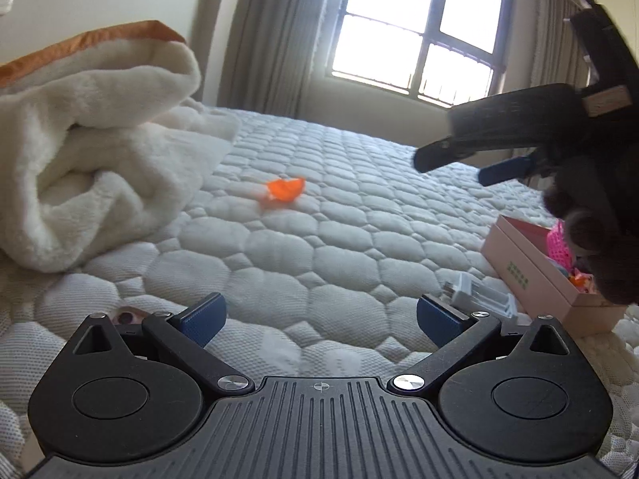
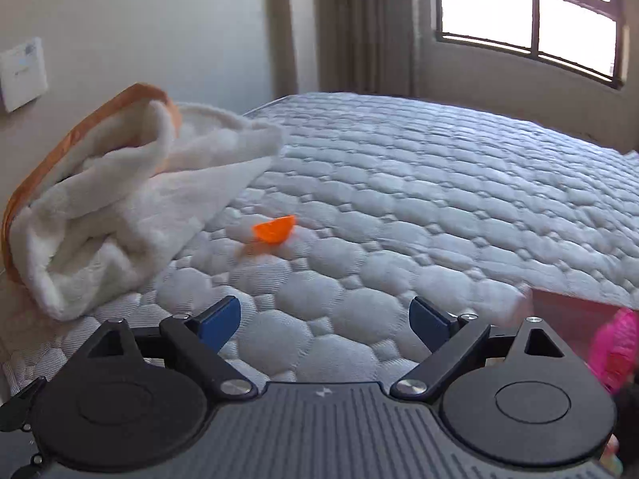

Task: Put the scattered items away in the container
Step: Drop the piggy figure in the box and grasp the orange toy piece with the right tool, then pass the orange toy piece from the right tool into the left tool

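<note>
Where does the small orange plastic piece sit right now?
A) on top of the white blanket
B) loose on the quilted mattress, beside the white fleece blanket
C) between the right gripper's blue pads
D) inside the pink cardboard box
B: the small orange plastic piece lies alone on the quilted mattress, just off the white fleece blanket, ahead of both open grippers and outside the pink cardboard box.

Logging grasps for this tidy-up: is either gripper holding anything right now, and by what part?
Nothing is held. The left gripper and right gripper both stand open and empty above the mattress; the orange piece lies untouched.
</note>
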